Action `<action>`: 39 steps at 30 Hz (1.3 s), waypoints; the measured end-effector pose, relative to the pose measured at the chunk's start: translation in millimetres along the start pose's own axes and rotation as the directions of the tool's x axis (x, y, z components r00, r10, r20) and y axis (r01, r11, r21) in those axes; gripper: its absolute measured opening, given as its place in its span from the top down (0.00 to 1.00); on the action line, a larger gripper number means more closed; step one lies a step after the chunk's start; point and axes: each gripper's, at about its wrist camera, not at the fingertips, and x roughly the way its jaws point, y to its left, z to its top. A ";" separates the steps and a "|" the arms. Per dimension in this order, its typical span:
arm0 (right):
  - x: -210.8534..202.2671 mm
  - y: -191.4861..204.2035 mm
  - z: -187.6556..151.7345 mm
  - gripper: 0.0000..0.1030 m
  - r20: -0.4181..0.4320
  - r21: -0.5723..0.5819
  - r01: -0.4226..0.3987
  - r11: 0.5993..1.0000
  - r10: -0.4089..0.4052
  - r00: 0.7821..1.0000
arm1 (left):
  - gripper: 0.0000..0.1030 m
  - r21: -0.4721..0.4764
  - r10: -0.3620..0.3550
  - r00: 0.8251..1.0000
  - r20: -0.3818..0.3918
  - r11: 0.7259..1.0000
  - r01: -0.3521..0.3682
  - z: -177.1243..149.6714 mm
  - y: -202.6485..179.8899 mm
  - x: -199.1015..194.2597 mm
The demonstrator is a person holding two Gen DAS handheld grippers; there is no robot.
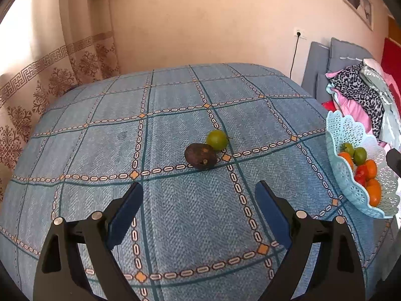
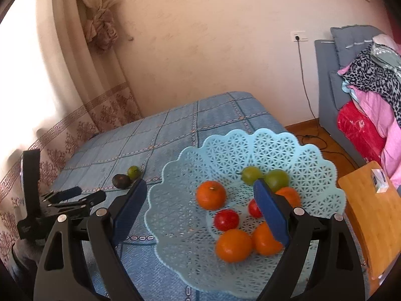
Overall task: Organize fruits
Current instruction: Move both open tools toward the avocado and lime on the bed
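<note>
1. We see two fruits left out on the counter (image 1: 175, 225), which is covered in a blue checked cloth: a dark brown, dull-skinned fruit (image 1: 200, 155) and a round green fruit (image 1: 217, 139) just behind it to the right, touching or nearly so.
2. Our left gripper (image 1: 199, 198) hovers nearer to us than this pair, released, with nothing between its blue pads.
3. At the right edge of the counter sits a pale blue lattice basket (image 2: 175, 175) holding oranges (image 2: 210, 195), small red fruits (image 2: 226, 219) and green ones (image 2: 251, 174).
4. Our right gripper (image 2: 200, 195) hangs over the basket, also released and holding nothing.
5. We judge the main risk to be the closeness of the two loose fruits: closing on the dark one could nudge the round green one, which may roll away across the cloth.
6. The dark fruit looks wrinkled and possibly soft, so a hard squeeze could bruise it.
7. The basket sits close to the counter's edge, and a knock from the right gripper could tip it.
</note>
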 end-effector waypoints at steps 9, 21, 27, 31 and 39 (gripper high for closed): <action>10.4 30.8 13.8 0.14 -0.016 -0.071 -0.029 0.997 0.028 0.999 | 0.13 0.026 -0.007 1.000 -0.031 1.000 0.007 16.9 5.7 28.0; 48.4 61.8 23.9 0.14 -0.065 -0.120 -0.048 0.992 0.041 0.997 | 0.29 0.031 -0.060 0.990 -0.124 0.997 0.064 29.7 8.9 69.8; 64.9 70.9 27.8 0.14 -0.086 -0.130 -0.039 0.991 0.028 0.996 | 0.44 0.011 -0.083 0.985 -0.153 0.996 0.086 33.3 13.5 85.1; 75.9 80.4 29.3 0.14 -0.099 -0.147 -0.035 0.989 0.020 0.995 | 0.58 0.023 -0.122 0.983 -0.135 0.992 0.126 33.4 10.6 85.7; 97.9 101.9 30.9 0.14 -0.119 -0.173 -0.034 0.984 0.014 0.993 | 0.61 -0.015 -0.142 0.983 -0.116 0.990 0.141 32.6 26.6 73.6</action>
